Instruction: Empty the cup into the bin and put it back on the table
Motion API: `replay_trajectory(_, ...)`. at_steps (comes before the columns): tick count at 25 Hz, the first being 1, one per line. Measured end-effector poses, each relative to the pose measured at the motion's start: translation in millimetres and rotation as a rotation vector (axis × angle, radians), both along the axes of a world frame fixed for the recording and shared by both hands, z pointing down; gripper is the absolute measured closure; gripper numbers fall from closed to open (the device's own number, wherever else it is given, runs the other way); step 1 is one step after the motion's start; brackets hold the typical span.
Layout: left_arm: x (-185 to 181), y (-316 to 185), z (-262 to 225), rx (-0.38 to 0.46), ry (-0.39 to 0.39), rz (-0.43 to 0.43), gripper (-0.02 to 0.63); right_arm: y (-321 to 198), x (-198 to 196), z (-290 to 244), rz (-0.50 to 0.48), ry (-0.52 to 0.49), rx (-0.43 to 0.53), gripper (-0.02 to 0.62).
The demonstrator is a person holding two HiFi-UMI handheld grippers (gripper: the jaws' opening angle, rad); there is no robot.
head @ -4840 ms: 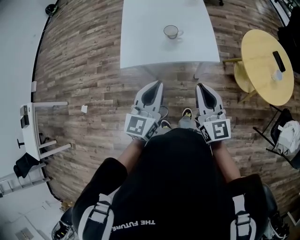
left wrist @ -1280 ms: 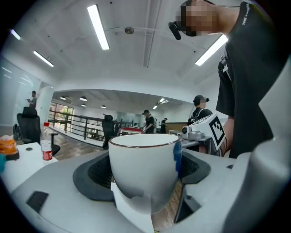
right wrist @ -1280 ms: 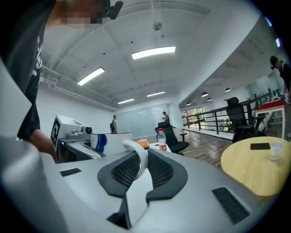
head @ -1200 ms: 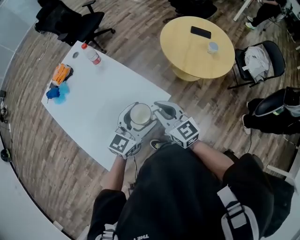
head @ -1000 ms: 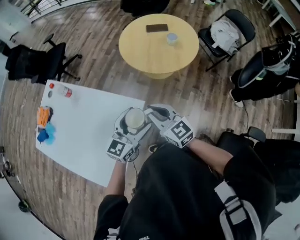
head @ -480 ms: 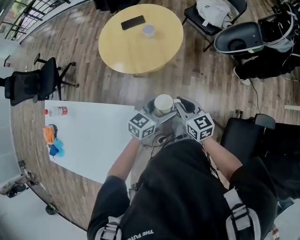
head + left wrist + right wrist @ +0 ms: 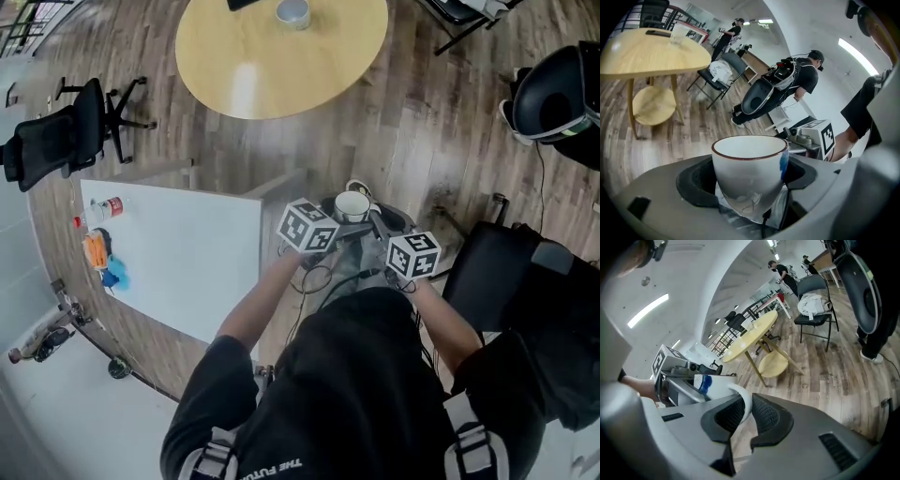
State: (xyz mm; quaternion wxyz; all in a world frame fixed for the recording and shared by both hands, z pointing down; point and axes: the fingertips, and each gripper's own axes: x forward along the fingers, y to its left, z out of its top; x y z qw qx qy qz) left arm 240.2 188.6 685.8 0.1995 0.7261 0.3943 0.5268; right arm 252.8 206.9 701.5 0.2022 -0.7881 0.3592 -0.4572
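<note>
White cup point(image 7: 352, 205) upright between 2 grippers.
Left gripper point(image 7: 748, 180) clamps its body; right gripper point(image 7: 746, 414) pinches the handle.

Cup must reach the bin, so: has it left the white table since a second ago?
Yes. The cup has moved rightward, off the white table and past its right edge.

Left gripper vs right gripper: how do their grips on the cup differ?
Left gripper holds the cup by its body; right gripper pinches only the handle. Left fingers stand wide apart around the body; right fingers are nearly together. Both are shut on the same upright cup.
</note>
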Motion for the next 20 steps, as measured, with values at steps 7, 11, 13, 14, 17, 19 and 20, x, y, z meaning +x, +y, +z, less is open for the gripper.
replay_trajectory(7,-2,-11,23,-0.004,-0.069,-0.001,0.212,-11,-3,23,0.013,-0.062,-0.004,0.538)
replay_trajectory(11,5,-17,24,-0.007,-0.073,-0.005,0.212,-17,5,25,0.017,-0.062,-0.004,0.538)
replay_trajectory(13,8,-20,25,-0.007,-0.065,-0.007,0.212,-19,8,25,0.017,-0.054,-0.006,0.538)
replay_trajectory(14,10,-21,24,-0.007,-0.058,-0.01,0.212,-21,10,24,0.016,-0.047,-0.005,0.538)
replay_trajectory(17,20,-25,15,-0.011,-0.025,-0.031,0.212,-24,21,15,0.021,-0.013,0.001,0.538)
replay_trajectory(19,27,-25,4,-0.015,0.01,-0.047,0.212,-24,29,3,0.028,0.018,0.009,0.538)
replay_trajectory(20,30,-25,-4,-0.016,0.038,-0.051,0.212,-24,33,-6,0.025,0.046,0.01,0.538)
